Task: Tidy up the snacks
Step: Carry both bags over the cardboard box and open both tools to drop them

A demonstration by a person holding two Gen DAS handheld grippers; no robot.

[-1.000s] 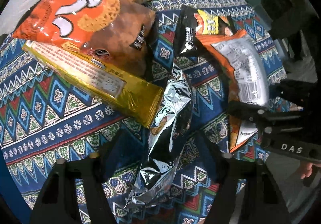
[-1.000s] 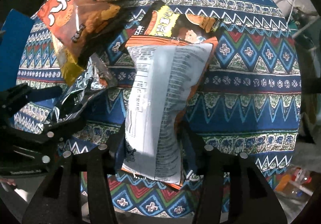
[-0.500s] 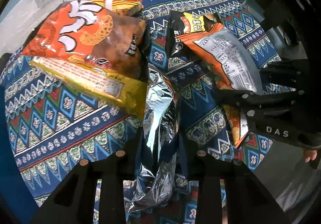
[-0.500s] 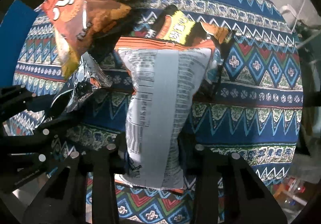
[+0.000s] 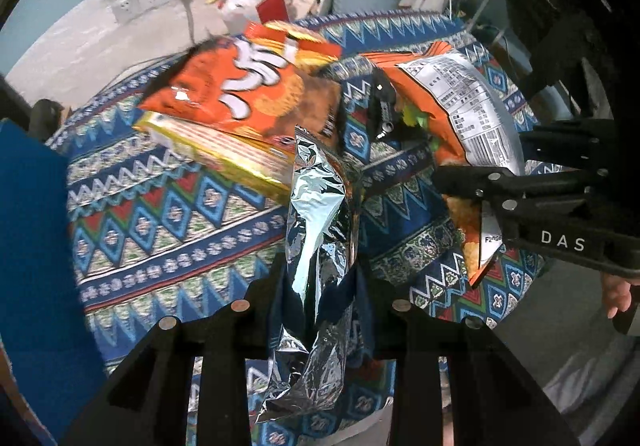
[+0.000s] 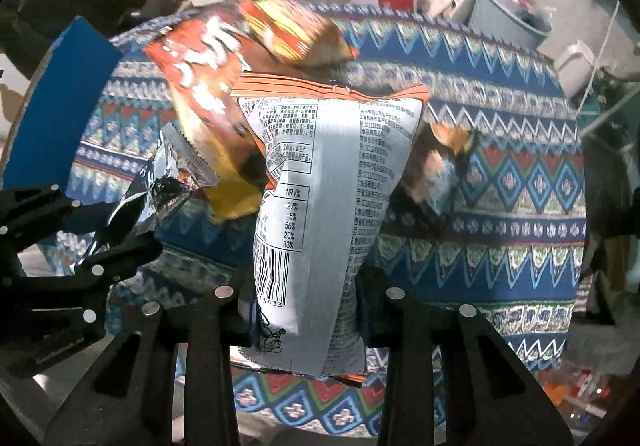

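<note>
Orange bag (image 5: pixel 256 94) stack blocks the far left; patterned cloth (image 6: pixel 500 206) right lies open.

crinkled mirror-glossy foil bag (image 5: pixel 316 230), matt printed snack bag (image 6: pixel 324 214), woven patterned tablecloth (image 5: pixel 168 214).

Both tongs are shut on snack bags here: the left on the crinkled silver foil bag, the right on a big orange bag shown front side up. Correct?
Not quite. The orange bag in the right tongs shows its silver back panel with nutrition table and barcode, as the right wrist view shows. The left tongs are indeed shut on the silver foil bag.
</note>
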